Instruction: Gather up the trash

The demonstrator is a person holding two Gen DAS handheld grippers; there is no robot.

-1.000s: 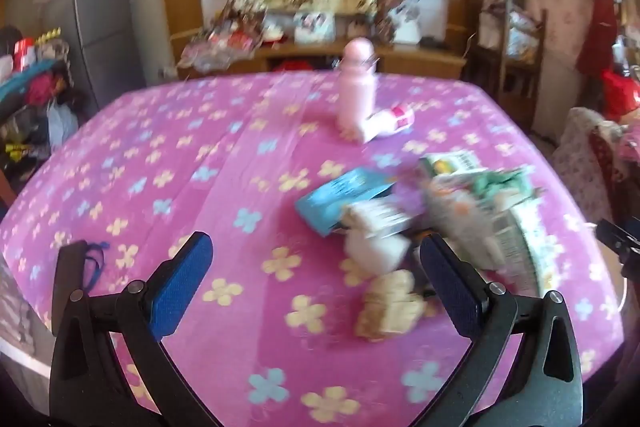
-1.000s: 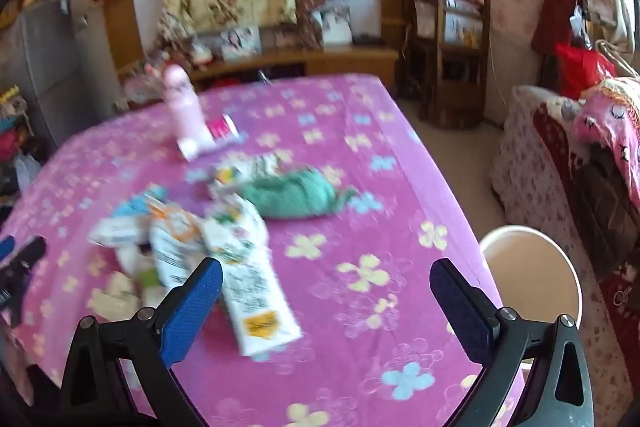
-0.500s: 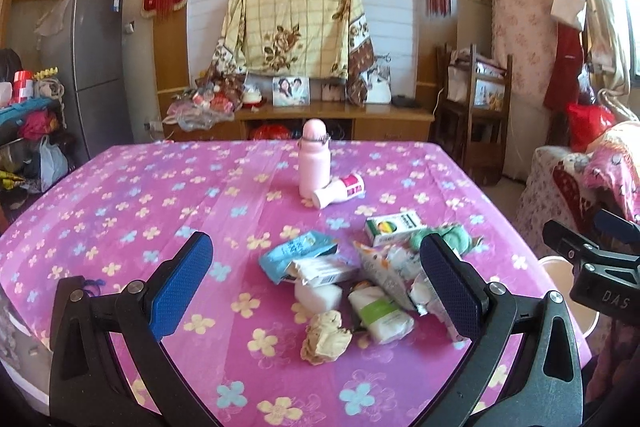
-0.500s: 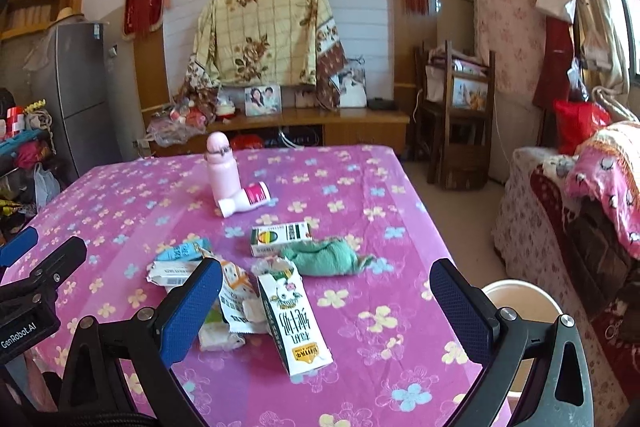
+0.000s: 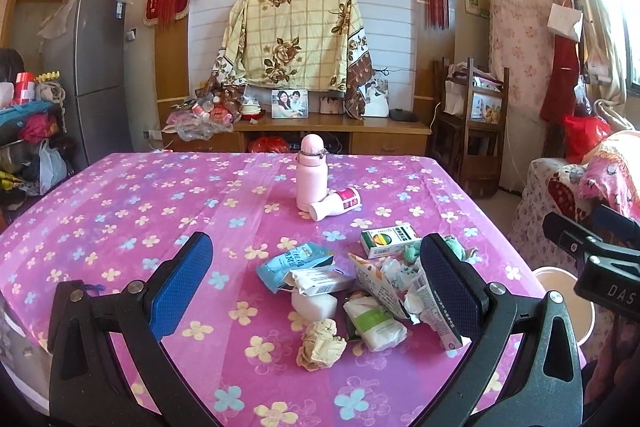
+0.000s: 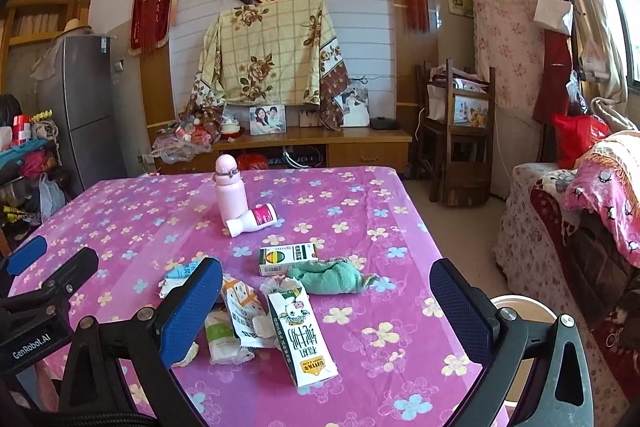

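Both grippers, left (image 5: 316, 279) and right (image 6: 326, 301), hover fingers apart; we'd pinch the light, crushable carton (image 6: 302, 335) nearest the right gripper across its flat sides.

The left hand-held gripper (image 5: 316, 277) and the right hand-held gripper (image 6: 326, 301) hang side by side, jaws spread wide, apparently gripping nothing.

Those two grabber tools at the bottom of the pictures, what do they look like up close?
The left gripper and the right gripper match: black plastic frames with triangular cut-outs and silver screws, each ending in two fingers faced with textured blue pads. White lettering on the left one's body reads "GenRobot.AI"; the right one's shows "DAS". No hands or sleeves are visible.
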